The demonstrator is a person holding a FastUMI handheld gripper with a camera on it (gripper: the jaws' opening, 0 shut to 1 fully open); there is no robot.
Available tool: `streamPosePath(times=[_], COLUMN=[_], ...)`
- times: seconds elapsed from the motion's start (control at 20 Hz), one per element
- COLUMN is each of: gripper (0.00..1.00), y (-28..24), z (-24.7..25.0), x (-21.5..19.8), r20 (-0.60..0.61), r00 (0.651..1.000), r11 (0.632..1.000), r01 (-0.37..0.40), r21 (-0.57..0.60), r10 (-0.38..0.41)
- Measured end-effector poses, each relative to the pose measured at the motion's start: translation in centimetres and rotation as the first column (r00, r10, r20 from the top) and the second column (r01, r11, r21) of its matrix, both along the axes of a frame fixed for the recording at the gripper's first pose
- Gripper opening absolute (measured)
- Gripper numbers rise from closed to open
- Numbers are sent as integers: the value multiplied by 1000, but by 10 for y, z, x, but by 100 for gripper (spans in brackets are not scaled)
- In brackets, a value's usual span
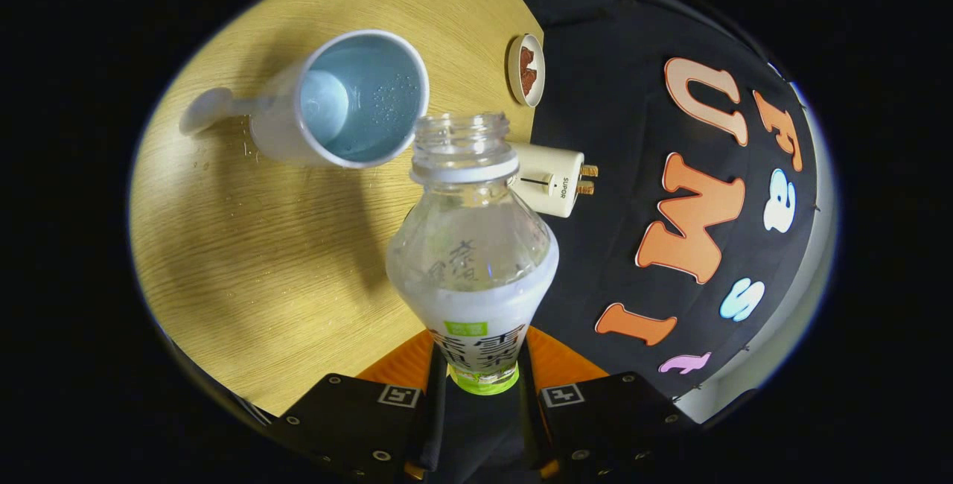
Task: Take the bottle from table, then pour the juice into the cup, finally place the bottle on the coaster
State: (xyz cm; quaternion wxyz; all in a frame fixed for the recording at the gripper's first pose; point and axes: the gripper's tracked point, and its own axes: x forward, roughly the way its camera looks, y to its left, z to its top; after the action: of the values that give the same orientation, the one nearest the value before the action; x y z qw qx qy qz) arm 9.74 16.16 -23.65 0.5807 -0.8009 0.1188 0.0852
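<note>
tool (pixel 482 395): clamped on bottle (pixel 472 260) base, both fingers pressing | bottle axis runs straight ahead from tool, uncapped mouth just beside cup (pixel 350 100) rim, liquid low in body | cup lies ahead-left of bottle mouth on surface (pixel 246 246) | coaster (pixel 526 69) beyond bottle, near surface edge

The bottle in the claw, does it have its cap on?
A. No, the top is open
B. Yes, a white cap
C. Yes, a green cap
A. The bottle, gripped between the fingers of the claw, shows a bare threaded mouth with no cap, close to the rim of the white cup.
</note>
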Motion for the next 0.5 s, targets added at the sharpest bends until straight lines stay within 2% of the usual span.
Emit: streamPosePath(times=[0.5], gripper=[44], y=[2], z=[7], x=[0], r20=[-11], r00=[1000], r11=[998], r01=[-12], r21=[-67], r10=[12])
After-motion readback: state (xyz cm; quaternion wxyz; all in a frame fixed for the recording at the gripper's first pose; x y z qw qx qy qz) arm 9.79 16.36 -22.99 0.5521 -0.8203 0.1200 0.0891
